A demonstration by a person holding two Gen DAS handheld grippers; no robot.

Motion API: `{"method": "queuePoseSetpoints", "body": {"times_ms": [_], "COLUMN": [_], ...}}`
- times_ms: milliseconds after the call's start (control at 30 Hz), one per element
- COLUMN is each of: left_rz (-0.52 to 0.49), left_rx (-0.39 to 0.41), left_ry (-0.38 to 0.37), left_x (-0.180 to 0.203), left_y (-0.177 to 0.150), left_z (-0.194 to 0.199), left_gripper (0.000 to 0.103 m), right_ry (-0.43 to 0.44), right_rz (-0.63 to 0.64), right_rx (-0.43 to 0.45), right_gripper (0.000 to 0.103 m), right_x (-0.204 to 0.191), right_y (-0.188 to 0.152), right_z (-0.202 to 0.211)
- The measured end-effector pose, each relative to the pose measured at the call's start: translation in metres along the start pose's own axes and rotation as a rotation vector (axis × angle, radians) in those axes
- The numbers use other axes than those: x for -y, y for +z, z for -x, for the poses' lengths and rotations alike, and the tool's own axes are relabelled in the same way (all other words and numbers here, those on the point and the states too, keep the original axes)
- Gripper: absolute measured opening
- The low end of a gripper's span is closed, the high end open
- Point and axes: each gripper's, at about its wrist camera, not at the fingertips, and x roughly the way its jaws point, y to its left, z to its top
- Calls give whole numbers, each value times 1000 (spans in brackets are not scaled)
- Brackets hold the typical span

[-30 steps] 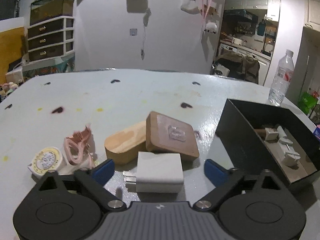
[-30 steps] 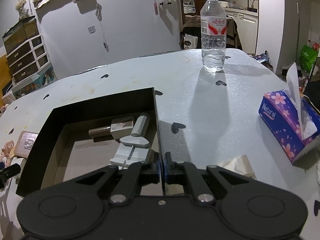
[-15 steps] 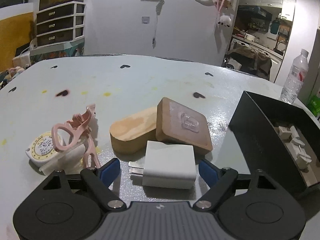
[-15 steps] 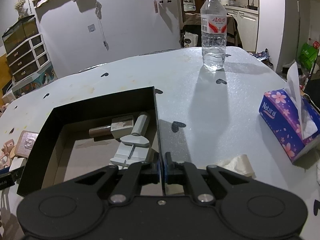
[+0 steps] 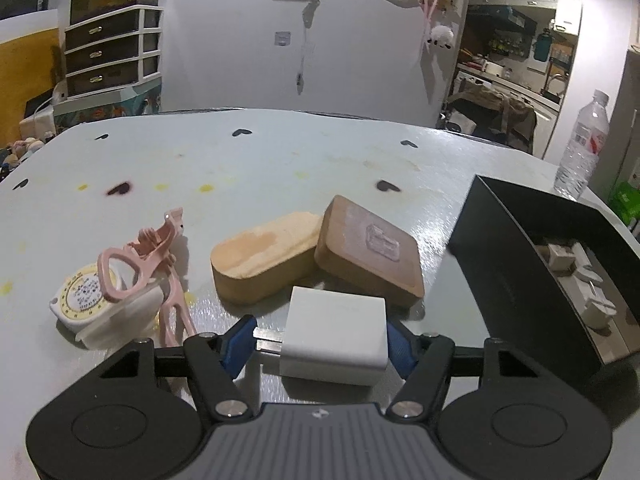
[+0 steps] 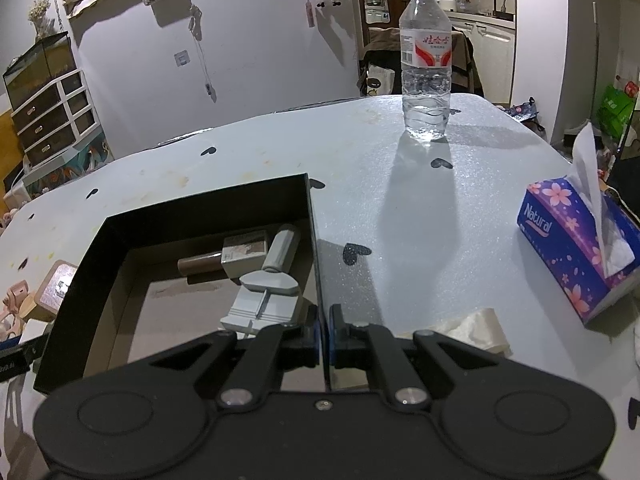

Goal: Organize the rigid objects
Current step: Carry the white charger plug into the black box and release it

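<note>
My left gripper [image 5: 320, 342] is shut on a white plug-in charger [image 5: 334, 336], its blue pads against the charger's prongs and right side. Just beyond lie a light wooden oval block [image 5: 262, 258] and a brown wooden square block [image 5: 370, 254]. Pink plastic scissors-like clips [image 5: 146, 258] rest on a white round tape measure [image 5: 86, 294] to the left. A black open box [image 5: 520, 264] stands to the right. My right gripper [image 6: 324, 334] is shut on the box's right wall [image 6: 316, 256]. Inside the box are white and brown small items [image 6: 260, 276].
A water bottle [image 6: 426, 68] stands at the table's far side. A purple tissue box [image 6: 576, 248] sits at the right, with a crumpled tissue [image 6: 476, 328] nearer me. Drawers [image 5: 108, 56] stand beyond the table's left edge.
My left gripper has moved forward around the white charger and closed its jaws on it. The right gripper has stayed clamped on the box wall.
</note>
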Motion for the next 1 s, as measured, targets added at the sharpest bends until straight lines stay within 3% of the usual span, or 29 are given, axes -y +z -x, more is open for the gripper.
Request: {"method": "queuePoseSetpoints", "body": {"times_ms": [133, 300, 467, 700, 867, 1000], "left_rz": [20, 134, 137, 49, -69, -182], "left_rx": [-28, -73, 13, 104, 109, 98], "left_ry": [-40, -121, -155, -262, -321, -313], "left_x": [-5, -20, -11, 35, 86, 124], "left_y": [-3, -3, 7, 38, 53, 57], "left_z": [9, 21, 37, 44, 28, 10], "left_gripper": [68, 67, 67, 67, 68, 68], "right_ry": [1, 1, 4, 8, 13, 15], "right_rz": [0, -2, 1, 5, -1, 1], "right_rx": [0, 1, 1, 4, 10, 12], "right_gripper": [5, 5, 5, 5, 5, 5], "right_x": [0, 0, 0, 1, 2, 2], "right_y": [0, 0, 0, 0, -1, -2], "right_z": [0, 0, 0, 0, 1, 0]}}
